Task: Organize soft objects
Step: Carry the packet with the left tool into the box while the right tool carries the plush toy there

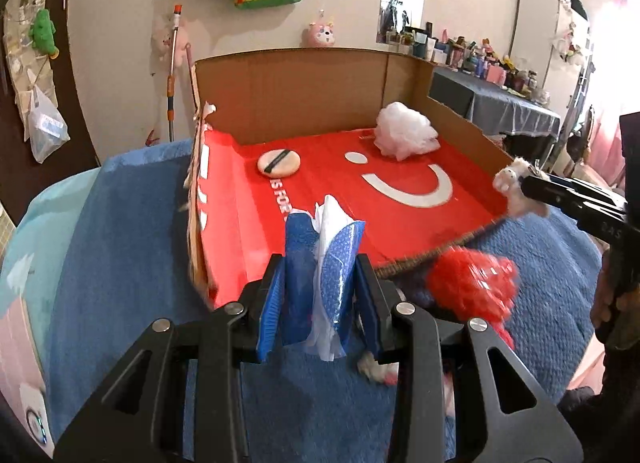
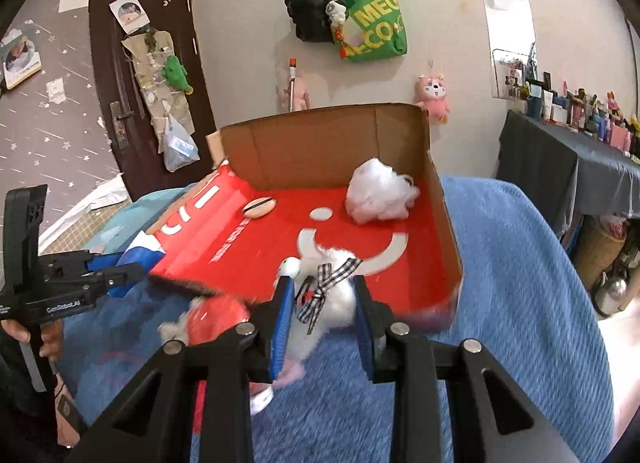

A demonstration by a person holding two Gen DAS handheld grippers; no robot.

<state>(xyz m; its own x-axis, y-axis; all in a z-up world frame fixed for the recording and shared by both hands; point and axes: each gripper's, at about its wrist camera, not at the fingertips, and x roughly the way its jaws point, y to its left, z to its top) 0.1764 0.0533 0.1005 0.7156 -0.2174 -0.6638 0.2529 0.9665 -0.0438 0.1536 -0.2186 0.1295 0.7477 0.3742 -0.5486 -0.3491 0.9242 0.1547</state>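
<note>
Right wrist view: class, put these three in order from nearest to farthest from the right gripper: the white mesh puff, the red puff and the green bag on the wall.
1. Red puff: on the blue blanket, just left of the right gripper, outside the box.
2. White mesh puff: inside the cardboard box, far right corner.
3. Green bag: hanging on the wall behind the box.

The setting is a home bedroom: a bed under a blue blanket (image 2: 520, 263), plush toys (image 2: 434, 97) and bags (image 2: 374, 27) hung on the wall, and a cosmetics-crowded dresser (image 2: 568, 151).
</note>
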